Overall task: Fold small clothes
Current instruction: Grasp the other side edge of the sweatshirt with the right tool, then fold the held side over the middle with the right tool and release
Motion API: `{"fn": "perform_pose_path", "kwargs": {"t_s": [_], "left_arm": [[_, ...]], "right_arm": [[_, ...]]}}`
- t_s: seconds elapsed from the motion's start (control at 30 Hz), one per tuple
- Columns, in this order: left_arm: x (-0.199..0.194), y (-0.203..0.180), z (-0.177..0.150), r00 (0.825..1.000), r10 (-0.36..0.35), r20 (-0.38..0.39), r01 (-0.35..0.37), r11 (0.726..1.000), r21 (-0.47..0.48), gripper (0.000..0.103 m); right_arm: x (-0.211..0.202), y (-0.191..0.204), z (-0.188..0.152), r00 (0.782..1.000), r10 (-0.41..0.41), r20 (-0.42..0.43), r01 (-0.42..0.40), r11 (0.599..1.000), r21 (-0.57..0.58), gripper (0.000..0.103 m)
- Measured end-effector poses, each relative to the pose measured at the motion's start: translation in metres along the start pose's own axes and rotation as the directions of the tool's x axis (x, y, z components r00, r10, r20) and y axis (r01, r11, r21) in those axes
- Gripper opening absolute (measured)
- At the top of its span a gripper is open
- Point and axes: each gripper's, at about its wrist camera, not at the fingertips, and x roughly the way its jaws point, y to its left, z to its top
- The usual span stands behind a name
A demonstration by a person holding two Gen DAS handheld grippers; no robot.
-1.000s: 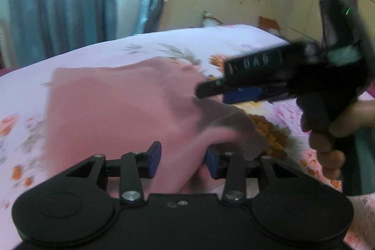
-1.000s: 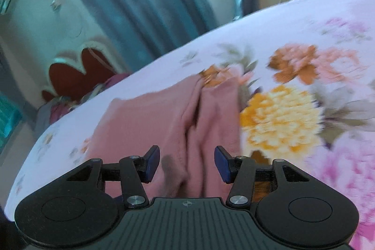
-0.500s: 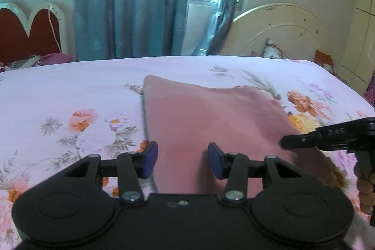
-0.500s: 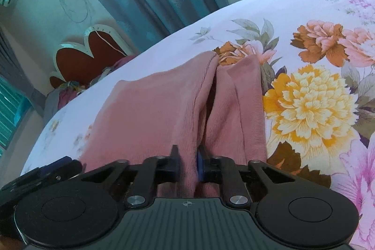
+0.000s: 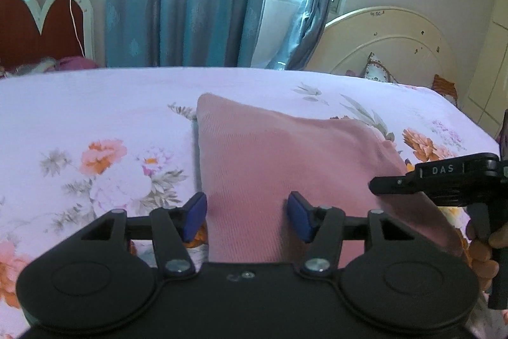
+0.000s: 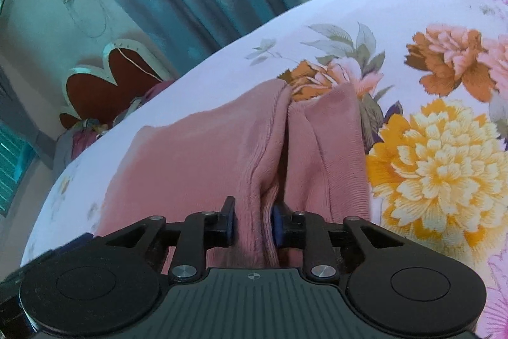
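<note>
Opening left gripper [image 5: 246,216] now hides pink garment's [image 5: 295,161] near edge.

I let my left hand-held gripper [image 5: 246,220] widen off the pink garment [image 5: 295,167], which settled flat on the bed [image 5: 95,116], while my right hand-held gripper [image 6: 252,226] clamped a fold, then eased slightly.
</note>
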Motion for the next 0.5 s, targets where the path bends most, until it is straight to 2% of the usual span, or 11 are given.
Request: {"fn": "perform_pose_path", "kwargs": {"t_s": [0.07, 0.1, 0.17, 0.3, 0.4, 0.43, 0.5], "left_arm": [[0.006, 0.003, -0.001, 1.0, -0.01, -0.008, 0.01, 0.999, -0.033, 0.054], [0.008, 0.005, -0.001, 1.0, -0.016, -0.01, 0.016, 0.999, -0.049, 0.052], [0.01, 0.007, 0.0, 1.0, -0.029, -0.009, 0.028, 0.997, -0.073, 0.049], [0.004, 0.002, 0.002, 0.999, -0.035, 0.017, 0.036, 0.998, -0.044, 0.046], [-0.002, -0.007, 0.003, 0.998, -0.06, 0.036, 0.06, 0.998, -0.014, 0.043], [-0.003, -0.01, 0.003, 0.997, -0.064, 0.036, 0.064, 0.998, -0.002, 0.043], [0.002, -0.016, 0.0, 0.998, -0.055, 0.017, 0.054, 0.998, 0.018, 0.051]], "right_arm": [[0.004, 0.001, 0.002, 1.0, 0.006, 0.0, -0.006, 1.0, 0.012, 0.02], [0.004, 0.003, 0.003, 1.0, 0.004, -0.001, -0.004, 1.0, 0.013, 0.014], [-0.002, 0.011, 0.003, 1.0, -0.012, 0.021, 0.013, 1.0, -0.025, 0.011], [-0.035, 0.023, 0.006, 0.99, -0.032, 0.136, 0.047, 0.993, -0.108, 0.01], [-0.059, 0.021, 0.01, 0.982, -0.056, 0.182, 0.082, 0.987, -0.139, 0.01], [-0.062, 0.013, 0.01, 0.981, -0.075, 0.179, 0.097, 0.988, -0.122, 0.01], [-0.052, -0.007, 0.007, 0.985, -0.12, 0.121, 0.128, 0.99, -0.059, 0.01]]}}
